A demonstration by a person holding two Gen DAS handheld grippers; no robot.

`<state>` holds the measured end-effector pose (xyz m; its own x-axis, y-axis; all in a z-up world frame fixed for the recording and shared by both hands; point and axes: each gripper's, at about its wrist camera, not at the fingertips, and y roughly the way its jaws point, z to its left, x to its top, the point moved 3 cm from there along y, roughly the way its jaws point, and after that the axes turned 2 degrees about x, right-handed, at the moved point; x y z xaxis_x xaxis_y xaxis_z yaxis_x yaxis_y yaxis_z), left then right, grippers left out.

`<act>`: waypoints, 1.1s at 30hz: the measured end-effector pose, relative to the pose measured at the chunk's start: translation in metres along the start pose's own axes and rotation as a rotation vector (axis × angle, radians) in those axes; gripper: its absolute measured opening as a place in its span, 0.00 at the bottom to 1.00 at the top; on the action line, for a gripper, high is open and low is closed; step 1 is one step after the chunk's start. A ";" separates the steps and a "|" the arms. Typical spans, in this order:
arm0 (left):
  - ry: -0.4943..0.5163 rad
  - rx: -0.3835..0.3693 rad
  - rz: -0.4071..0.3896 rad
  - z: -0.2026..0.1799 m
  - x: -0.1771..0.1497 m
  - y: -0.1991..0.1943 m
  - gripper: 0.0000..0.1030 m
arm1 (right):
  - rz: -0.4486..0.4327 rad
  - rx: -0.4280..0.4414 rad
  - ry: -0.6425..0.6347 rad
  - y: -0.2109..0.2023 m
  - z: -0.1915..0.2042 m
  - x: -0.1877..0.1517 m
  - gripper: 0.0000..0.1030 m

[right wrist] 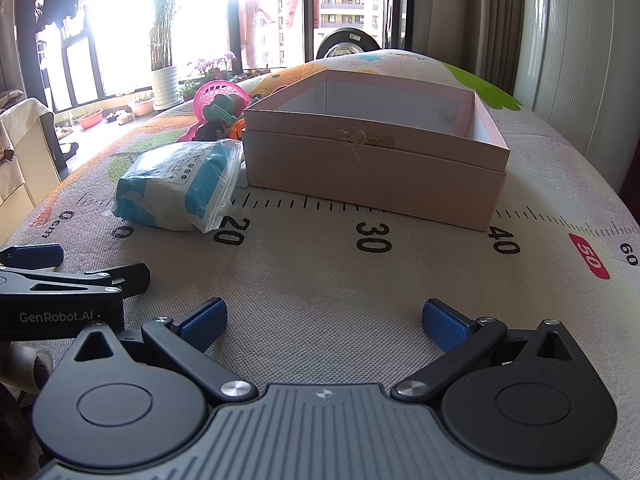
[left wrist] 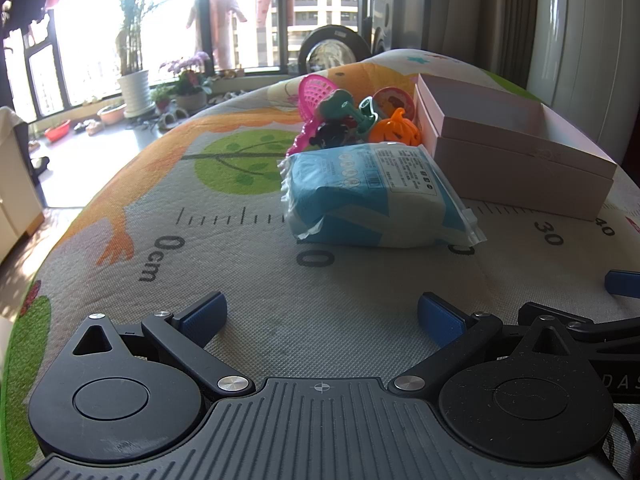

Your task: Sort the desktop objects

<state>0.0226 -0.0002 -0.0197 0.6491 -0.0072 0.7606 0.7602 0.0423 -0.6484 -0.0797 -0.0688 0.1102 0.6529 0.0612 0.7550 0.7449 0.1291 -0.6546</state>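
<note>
One open pink box (right wrist: 372, 168) shows only bare inner walls.

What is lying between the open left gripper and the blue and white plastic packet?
Nothing: in the left wrist view only bare printed mat lies between the left gripper and the blue and white plastic packet.

Mat (right wrist: 320, 264) with box (right wrist: 372, 176), packet (right wrist: 180, 188), toys (left wrist: 340, 116)
</note>
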 end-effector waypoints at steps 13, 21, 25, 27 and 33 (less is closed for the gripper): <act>0.000 0.000 0.000 0.000 0.000 0.000 1.00 | 0.000 0.000 0.000 0.000 -0.001 0.000 1.00; 0.000 0.000 0.001 0.000 0.000 0.000 1.00 | 0.000 0.000 0.000 0.000 0.000 0.000 1.00; 0.005 0.002 0.009 -0.001 0.001 0.000 1.00 | 0.007 0.008 -0.004 0.000 -0.001 0.000 1.00; 0.010 0.000 0.020 0.000 0.002 -0.001 1.00 | 0.021 0.022 -0.015 0.002 -0.003 0.001 1.00; 0.040 -0.045 0.043 0.004 0.001 -0.002 1.00 | 0.081 0.064 -0.050 -0.003 -0.006 0.002 1.00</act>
<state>0.0215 0.0036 -0.0177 0.6810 -0.0459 0.7308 0.7316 -0.0014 -0.6818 -0.0794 -0.0750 0.1133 0.7018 0.1229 0.7016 0.6784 0.1848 -0.7110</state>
